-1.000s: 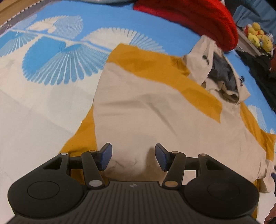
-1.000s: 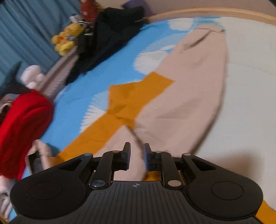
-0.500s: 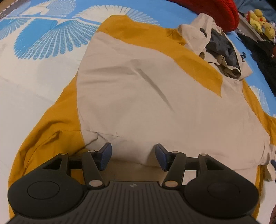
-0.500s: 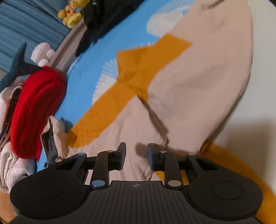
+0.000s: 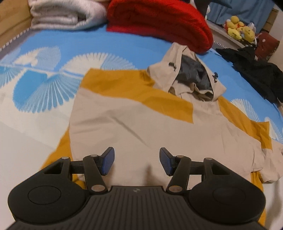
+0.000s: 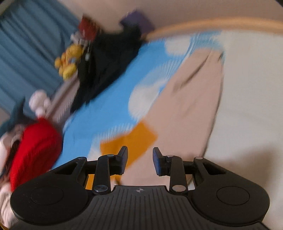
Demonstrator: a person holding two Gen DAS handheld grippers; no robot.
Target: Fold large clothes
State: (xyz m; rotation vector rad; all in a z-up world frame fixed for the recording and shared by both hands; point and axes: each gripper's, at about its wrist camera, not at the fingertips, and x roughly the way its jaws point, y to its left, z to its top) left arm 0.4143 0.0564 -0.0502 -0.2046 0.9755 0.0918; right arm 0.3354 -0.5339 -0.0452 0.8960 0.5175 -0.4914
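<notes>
A beige and mustard hooded jacket [image 5: 141,123] lies spread flat on the bed, its hood [image 5: 192,77] toward the red heap. In the left wrist view my left gripper [image 5: 137,162] hovers over the jacket's lower body, open, with nothing between its blue pads. The right wrist view is blurred by motion. It shows a beige sleeve [image 6: 191,99] stretched out toward the far bed edge, with a mustard patch [image 6: 134,139] at its near end. My right gripper [image 6: 140,161] is above that patch, its jaws partly apart and empty.
A blue and white patterned bed cover [image 5: 44,79] lies under the jacket. At the head are a red knit garment [image 5: 159,23] and a rolled white blanket [image 5: 67,14]. A black garment [image 5: 256,70] and yellow plush toys [image 5: 238,30] lie to the right. A wooden bed rim [image 6: 212,24] bounds the far side.
The left gripper has pulled back and risen, so more of the bed's head shows. The right gripper's jaws widened and it swung quickly away from the jacket body, along the sleeve.
</notes>
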